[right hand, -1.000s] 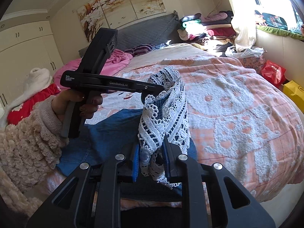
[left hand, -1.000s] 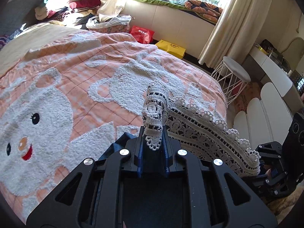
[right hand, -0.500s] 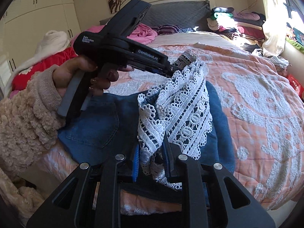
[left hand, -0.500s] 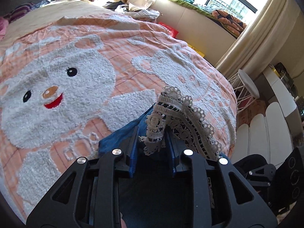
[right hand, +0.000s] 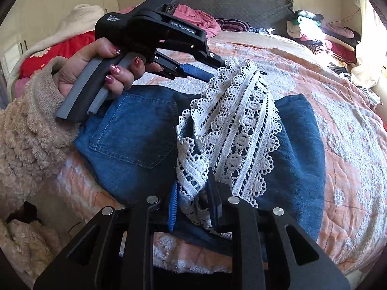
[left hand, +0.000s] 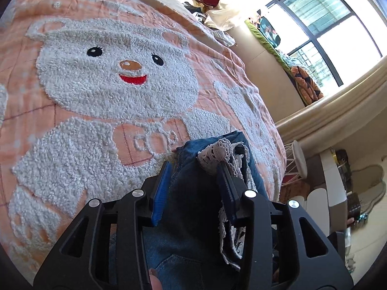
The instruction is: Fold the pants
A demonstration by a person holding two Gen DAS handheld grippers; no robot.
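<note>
The pants (right hand: 135, 130) lie on the quilt (right hand: 350, 130) near the bed's front edge, lower centre of the right wrist view, with the back pocket at centre left. The lace hem (right hand: 241, 130) is raised across them, running from the left gripper (right hand: 212, 71) at upper centre down to the right gripper (right hand: 194, 205) at bottom centre.

Clearance: the quilt is open to the right and toward the top of the frame. The bed edge runs along the lower left, where the fleece sleeve (right hand: 26, 130) and left hand (right hand: 96, 65) sit. In the left wrist view, the quilt (left hand: 96, 91) fills the left and centre; its edge drops off at the right toward a stool (left hand: 298, 159) and the window wall.

Left gripper (left hand: 193, 169): the jaws stand partly apart and have just been opening. Denim and lace lie between them; lace drapes over the right finger, and the pads do not press.

Right gripper: the jaws are narrow, with lace bunched between the pads and gripped.

Change from one second ago: both grippers are lower and nearer the quilt, the lace hem has come down toward the denim, and the left view has rolled.
</note>
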